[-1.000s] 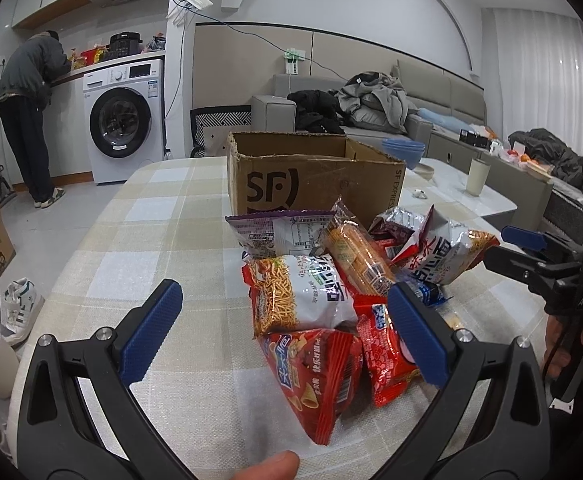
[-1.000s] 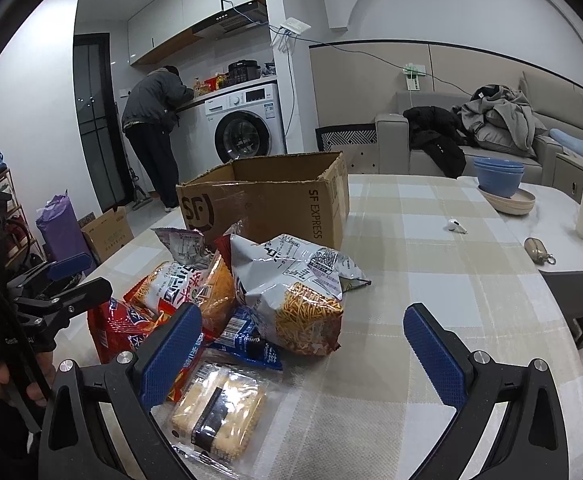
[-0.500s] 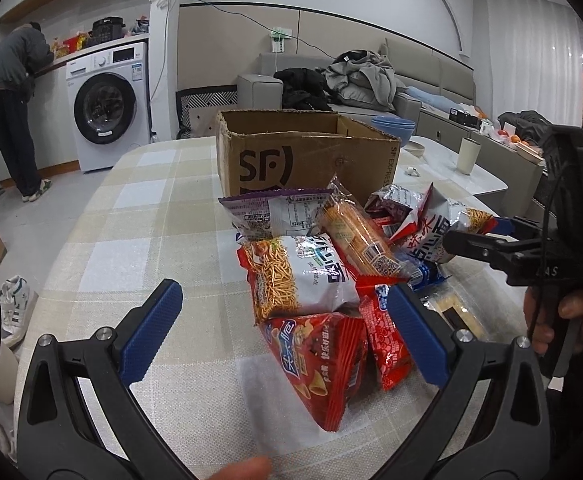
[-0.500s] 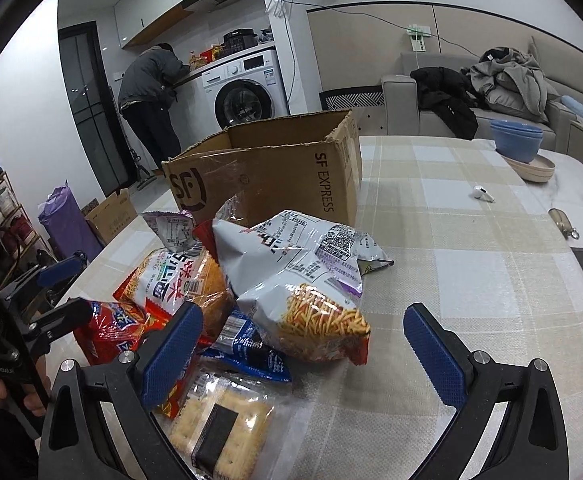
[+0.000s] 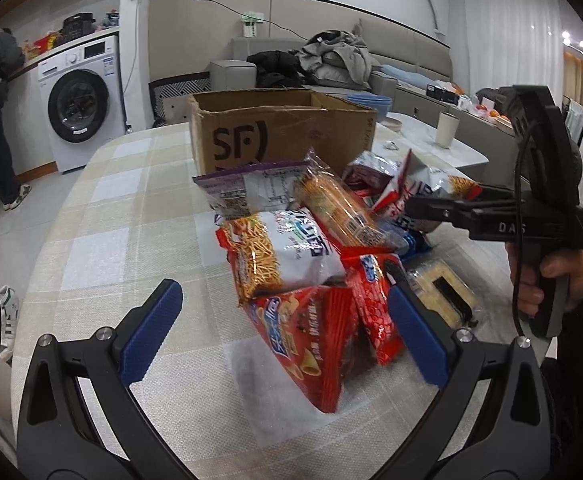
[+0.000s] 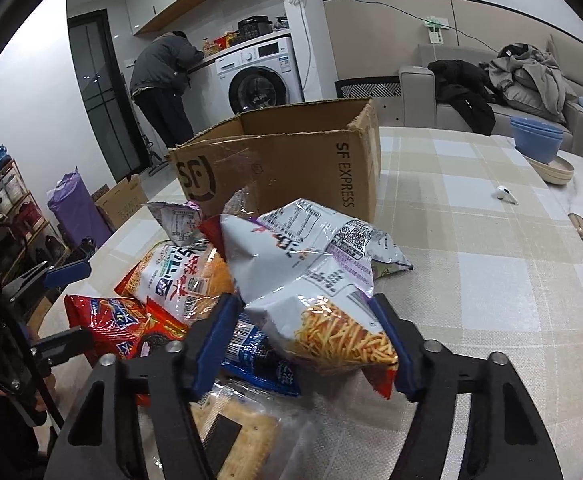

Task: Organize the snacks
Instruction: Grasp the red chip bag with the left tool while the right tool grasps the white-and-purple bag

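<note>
Right wrist view: the right tongs (image 6: pixel 296 344) are closing around the white noodle-snack bag (image 6: pixel 311 280); the blue pads sit at both sides of its lower end, seemingly touching the wrapper.
White bag's place: top of the snack pile, just in front of the cardboard box (image 6: pixel 283 164), toward the middle of the checked surface (image 6: pixel 491 280).
Beneath the right tongs: a blue packet (image 6: pixel 259 360) and a clear cracker pack (image 6: pixel 235 436).
Left wrist view: the left tongs (image 5: pixel 283 334) are spread wide, holding nothing.
Between the left pads: a red chip bag (image 5: pixel 311 340) lies flat on the surface; a second noodle bag (image 5: pixel 279 252) lies just beyond it.
Left pads: clear of the red bag on both sides.
Box: open-topped, upright behind the pile.
Background: a person (image 6: pixel 163 80) leans at a counter beside a washing machine (image 6: pixel 259 76).
</note>
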A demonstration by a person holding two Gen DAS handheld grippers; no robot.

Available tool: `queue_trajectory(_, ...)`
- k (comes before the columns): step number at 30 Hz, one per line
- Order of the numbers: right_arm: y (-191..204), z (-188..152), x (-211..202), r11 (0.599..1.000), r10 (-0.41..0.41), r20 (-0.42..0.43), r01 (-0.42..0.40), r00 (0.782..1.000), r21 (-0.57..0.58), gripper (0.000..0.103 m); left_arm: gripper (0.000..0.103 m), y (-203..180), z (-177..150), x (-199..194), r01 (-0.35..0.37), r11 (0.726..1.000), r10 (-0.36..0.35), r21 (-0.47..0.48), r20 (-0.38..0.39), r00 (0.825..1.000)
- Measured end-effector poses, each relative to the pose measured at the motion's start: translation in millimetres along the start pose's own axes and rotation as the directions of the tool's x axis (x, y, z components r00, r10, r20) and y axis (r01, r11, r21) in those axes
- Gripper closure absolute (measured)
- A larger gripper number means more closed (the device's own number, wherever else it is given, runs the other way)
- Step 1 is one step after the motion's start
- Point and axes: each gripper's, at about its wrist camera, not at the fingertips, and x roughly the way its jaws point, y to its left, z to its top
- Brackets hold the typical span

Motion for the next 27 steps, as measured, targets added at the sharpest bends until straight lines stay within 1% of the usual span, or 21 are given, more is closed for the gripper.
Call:
queue_trajectory(1,0.7,-0.3,-0.1,1.0,-0.002,0.001,0.002,1.0,-0.003,0.04,0.001,-0.8,-0.2,1.0,0.005,1.0,-0.005,0.004,-0.005,1.0)
queue_trajectory(2,1.0,-1.3,-1.5,1.0,-0.002,0.002,0.002,1.0,-0.003,0.045,0.001,-1.5,-0.7,2.1,0.008,1.0,-0.007,0.006,-0.011,1.0)
queue_trajectory(5,-1.5,-2.3,-4.6,1.0,0.007,0.015,-0.007,1.0,0.011,0.054,0.001,-1.6,-2.8,6.6,0.025,1.0,-0.025,0.001,-0.041,0.999)
queue_trajectory(7,-1.6,-3.3,-6.7,1.0,0.014,0.017,-0.014,1.0,0.019,0.057,0.001,-1.2,-3.9,8.5,0.046,0.999,-0.046,-0.002,-0.053,0.998)
queue_trajectory(10,-0.1,-3.0,-10.9,1.0,0.016,0.032,-0.017,0.999,0.01,0.058,0.008,-1.8,-5.0,8.8,0.074,0.997,-0.074,-0.004,-0.063,0.995)
queue_trajectory(14,1.1,-1.4,-17.2,1.0,0.029,0.057,-0.03,0.998,0.008,0.059,0.024,-3.4,-7.0,10.3,0.108,0.994,-0.108,-0.009,-0.089,0.99)
queue_trajectory(17,2.2,-0.9,-23.7,0.999,0.036,0.079,-0.036,0.996,0.004,0.059,0.037,-4.4,-9.2,13.1,0.114,0.993,-0.115,-0.013,-0.103,0.988)
queue_trajectory(20,1.8,0.2,-28.5,0.999,0.044,0.094,-0.045,0.995,0.009,0.059,0.046,-2.2,-10.1,16.8,0.113,0.993,-0.116,-0.029,-0.118,0.986)
queue_trajectory(21,1.4,0.6,-29.9,0.999,0.046,0.098,-0.047,0.994,0.009,0.059,0.047,-0.9,-10.0,18.3,0.113,0.993,-0.116,-0.033,-0.121,0.986)
queue_trajectory(27,0.6,1.9,-34.6,0.999,0.045,0.107,-0.046,0.993,0.01,0.059,0.048,4.2,-10.1,25.8,0.111,0.993,-0.116,-0.042,-0.153,0.981)
